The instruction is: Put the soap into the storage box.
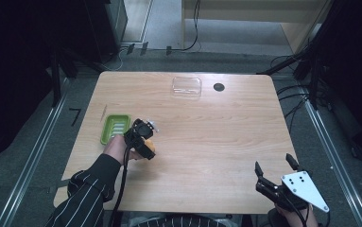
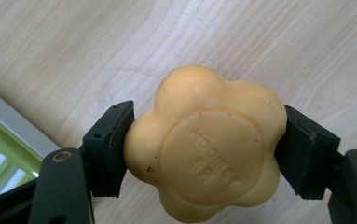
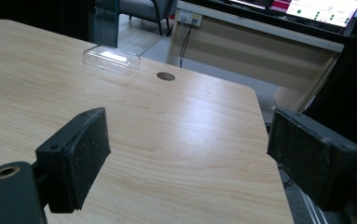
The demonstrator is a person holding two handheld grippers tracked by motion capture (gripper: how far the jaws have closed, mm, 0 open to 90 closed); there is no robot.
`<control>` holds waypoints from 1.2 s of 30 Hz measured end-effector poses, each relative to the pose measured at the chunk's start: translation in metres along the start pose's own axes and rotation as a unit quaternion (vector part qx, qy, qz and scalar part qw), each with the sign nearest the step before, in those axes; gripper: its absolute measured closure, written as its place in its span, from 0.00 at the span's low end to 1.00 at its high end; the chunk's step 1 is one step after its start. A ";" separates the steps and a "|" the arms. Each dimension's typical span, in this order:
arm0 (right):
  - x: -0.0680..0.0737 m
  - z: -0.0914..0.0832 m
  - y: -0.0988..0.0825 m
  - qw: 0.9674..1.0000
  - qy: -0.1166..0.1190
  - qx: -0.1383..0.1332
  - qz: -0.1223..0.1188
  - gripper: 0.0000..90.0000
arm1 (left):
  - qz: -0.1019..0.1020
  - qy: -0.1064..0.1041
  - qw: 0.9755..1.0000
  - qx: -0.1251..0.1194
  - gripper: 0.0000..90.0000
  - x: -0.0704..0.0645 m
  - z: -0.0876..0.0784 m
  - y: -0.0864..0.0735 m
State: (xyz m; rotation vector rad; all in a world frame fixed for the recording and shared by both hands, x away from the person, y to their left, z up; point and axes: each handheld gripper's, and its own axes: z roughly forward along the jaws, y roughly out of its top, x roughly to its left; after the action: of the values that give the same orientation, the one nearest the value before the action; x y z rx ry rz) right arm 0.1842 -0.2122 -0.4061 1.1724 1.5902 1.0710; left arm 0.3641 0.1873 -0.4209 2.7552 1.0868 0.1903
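High view showed the bench [image 1: 207, 142] with a green dish [image 1: 115, 128] near my left tongs [image 1: 143, 142], which clamped the soap [image 2: 204, 144] by its sides, just above the wood for carrying; my right tongs [image 1: 275, 172] waited wide, empty.

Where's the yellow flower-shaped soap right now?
The yellow flower-shaped soap is clamped in the left claw, high view left side, just right of the green soap dish.
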 end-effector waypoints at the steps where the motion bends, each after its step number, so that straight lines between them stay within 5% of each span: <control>1: 0.000 0.000 0.000 1.000 0.000 0.000 0.000 0.15 | -0.001 -0.003 1.000 -0.004 0.31 0.002 0.000 0.001; 36: -0.001 0.000 0.000 1.000 0.001 -0.001 0.002 0.15 | -0.034 0.023 0.997 -0.060 0.31 0.033 -0.020 0.016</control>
State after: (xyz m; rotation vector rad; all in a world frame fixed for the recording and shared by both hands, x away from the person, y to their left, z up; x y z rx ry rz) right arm 0.1842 -0.2127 -0.4062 1.1739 1.5889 1.0751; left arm 0.3955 0.2007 -0.3964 2.6152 1.1405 0.3000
